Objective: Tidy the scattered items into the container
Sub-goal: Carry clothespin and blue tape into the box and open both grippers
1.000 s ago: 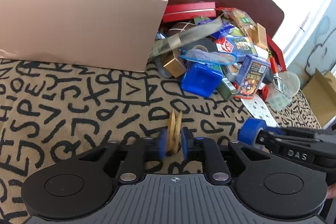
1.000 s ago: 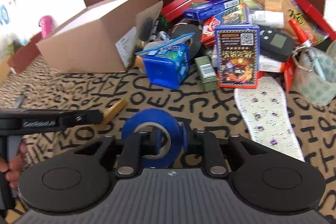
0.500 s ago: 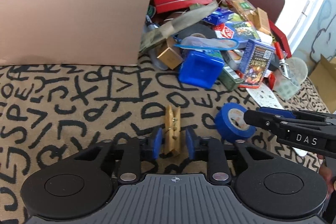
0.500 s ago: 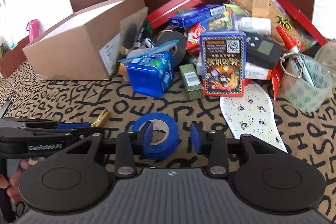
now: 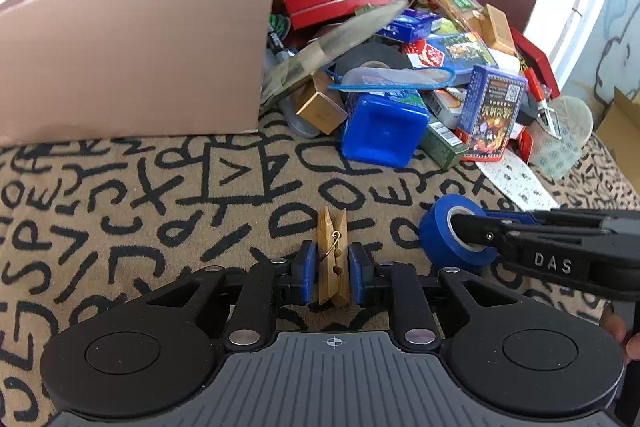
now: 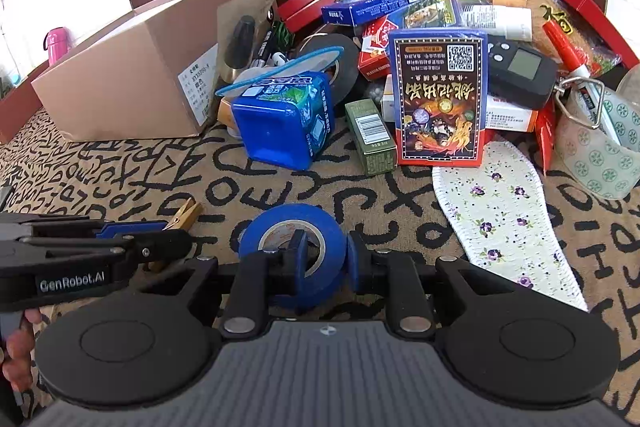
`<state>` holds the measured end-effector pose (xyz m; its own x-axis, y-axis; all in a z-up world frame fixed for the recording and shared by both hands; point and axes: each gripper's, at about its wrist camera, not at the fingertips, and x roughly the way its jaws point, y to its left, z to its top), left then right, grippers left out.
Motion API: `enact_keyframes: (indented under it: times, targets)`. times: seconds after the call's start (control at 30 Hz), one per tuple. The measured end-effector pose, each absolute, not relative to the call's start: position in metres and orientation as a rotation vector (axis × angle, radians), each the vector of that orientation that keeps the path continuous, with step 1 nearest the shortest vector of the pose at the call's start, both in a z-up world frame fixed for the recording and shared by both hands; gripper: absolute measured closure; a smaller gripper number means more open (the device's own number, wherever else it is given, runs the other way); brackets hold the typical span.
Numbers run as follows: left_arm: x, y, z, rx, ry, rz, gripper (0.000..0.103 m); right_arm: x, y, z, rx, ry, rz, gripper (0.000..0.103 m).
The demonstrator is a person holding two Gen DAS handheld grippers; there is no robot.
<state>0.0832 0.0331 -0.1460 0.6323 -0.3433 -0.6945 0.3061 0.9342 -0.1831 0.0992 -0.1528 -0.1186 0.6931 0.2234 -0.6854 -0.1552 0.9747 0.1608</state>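
Gripping a wooden clothespin (image 5: 332, 259) between its blue pads, the left gripper (image 5: 331, 269) is narrowly set, both pads against the pin's flat sides, the pin standing on edge on the lettered cloth (image 5: 140, 195). The right gripper (image 6: 323, 259) has one finger inside the core of the blue tape roll (image 6: 294, 247) and the other outside its wall; its jaws are closing, with the roll's wall between the pads. In the left wrist view the same roll sits just right of the clothespin. Beyond both tools lies the clutter: a blue plastic tub (image 6: 284, 119) on its side, a small green box (image 6: 370, 135), a card box (image 6: 438, 99) with a dark printed face, and a floral insole (image 6: 504, 219) flat on the cloth. The tan cardboard container (image 5: 132, 43) stands at the far left, touching the heap's edge, well apart from both grippers.
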Motion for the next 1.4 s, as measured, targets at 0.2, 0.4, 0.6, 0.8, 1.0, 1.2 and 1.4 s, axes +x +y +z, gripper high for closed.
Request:
enact_keyframes:
  times: [0.2, 0.4, 0.6, 0.8, 1.0, 1.2, 1.4]
  targets:
    - [0.075, 0.043, -0.140, -0.108, 0.803, -0.358, 0.095, 0.092, -0.152, -0.109, 0.110, 0.775, 0.263, 0.083]
    - [0.060, 0.064, -0.110, -0.160, 0.739, -0.381, 0.095, 0.082, -0.131, -0.080, 0.097, 0.722, 0.400, 0.083]
    - [0.064, 0.094, -0.056, -0.163, 0.608, -0.369, 0.095, 0.100, -0.099, -0.033, 0.027, 0.627, 0.510, 0.083]
    - [0.095, 0.129, 0.005, -0.163, 0.469, -0.299, 0.095, 0.140, -0.053, 0.030, -0.085, 0.502, 0.576, 0.083]
    - [0.161, 0.163, 0.033, -0.190, 0.466, -0.237, 0.095, 0.207, 0.001, 0.060, -0.190, 0.512, 0.571, 0.083]
    - [0.248, 0.190, -0.019, -0.254, 0.674, -0.156, 0.095, 0.281, 0.046, 0.014, -0.283, 0.718, 0.470, 0.083]
    - [0.284, 0.201, -0.046, -0.269, 0.793, -0.154, 0.095, 0.321, 0.073, -0.033, -0.387, 0.909, 0.421, 0.083]
